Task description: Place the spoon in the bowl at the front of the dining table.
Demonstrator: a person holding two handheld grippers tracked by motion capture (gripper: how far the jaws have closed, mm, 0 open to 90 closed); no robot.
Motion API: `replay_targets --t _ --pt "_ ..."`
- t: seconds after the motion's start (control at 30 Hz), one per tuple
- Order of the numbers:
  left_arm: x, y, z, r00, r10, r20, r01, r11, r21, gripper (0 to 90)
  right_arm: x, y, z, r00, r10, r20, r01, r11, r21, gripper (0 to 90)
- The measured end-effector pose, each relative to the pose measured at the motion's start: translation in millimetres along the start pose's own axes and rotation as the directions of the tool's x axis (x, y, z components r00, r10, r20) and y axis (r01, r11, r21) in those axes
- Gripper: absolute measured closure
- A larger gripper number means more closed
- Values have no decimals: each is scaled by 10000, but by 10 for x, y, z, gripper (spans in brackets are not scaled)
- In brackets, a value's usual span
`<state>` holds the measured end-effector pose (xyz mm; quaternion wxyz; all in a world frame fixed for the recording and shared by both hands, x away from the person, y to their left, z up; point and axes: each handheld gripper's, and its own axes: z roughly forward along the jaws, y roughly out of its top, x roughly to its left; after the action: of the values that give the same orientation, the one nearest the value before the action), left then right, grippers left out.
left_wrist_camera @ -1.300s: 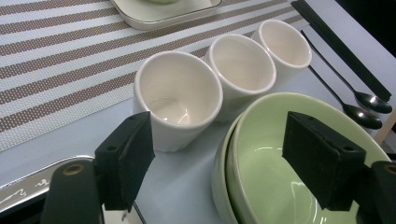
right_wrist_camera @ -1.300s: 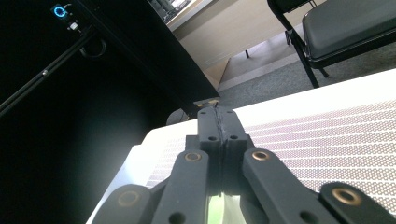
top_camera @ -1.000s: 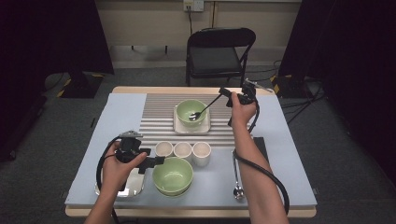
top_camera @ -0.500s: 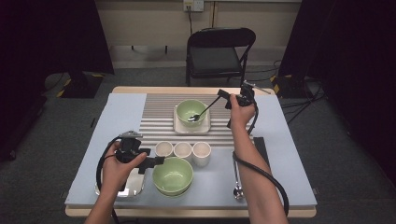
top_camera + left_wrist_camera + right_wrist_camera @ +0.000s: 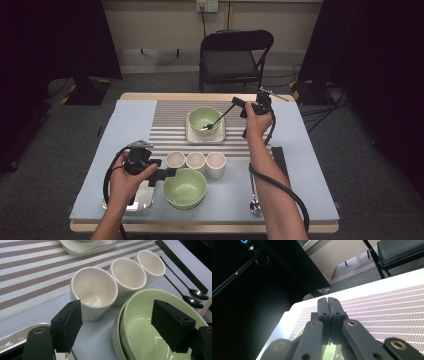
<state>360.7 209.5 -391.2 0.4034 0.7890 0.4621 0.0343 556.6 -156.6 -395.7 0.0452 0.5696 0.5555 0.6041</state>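
My right gripper hovers over the far side of the table, shut on the handle of a dark spoon. The spoon's tip rests inside a green bowl that stands on a square white plate. In the right gripper view the jaws are pressed together and the bowl shows green just below them. My left gripper is open beside the near green bowl. In the left gripper view its jaws straddle that bowl's rim, and the pads are not pressing on it.
Three white cups stand in a row just behind the near bowl. A metal tray lies under my left hand. Two spoons and a black strip lie at the right. A striped mat covers the middle, with a folding chair beyond.
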Motion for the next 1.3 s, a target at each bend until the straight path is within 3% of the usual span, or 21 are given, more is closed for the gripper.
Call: replay_targets --t 1.3 --pt "-3 -7 14 10000 17 -33 -17 10000 51 248 -28 -141 -7 9999 152 -24 -151 9995 263 866"
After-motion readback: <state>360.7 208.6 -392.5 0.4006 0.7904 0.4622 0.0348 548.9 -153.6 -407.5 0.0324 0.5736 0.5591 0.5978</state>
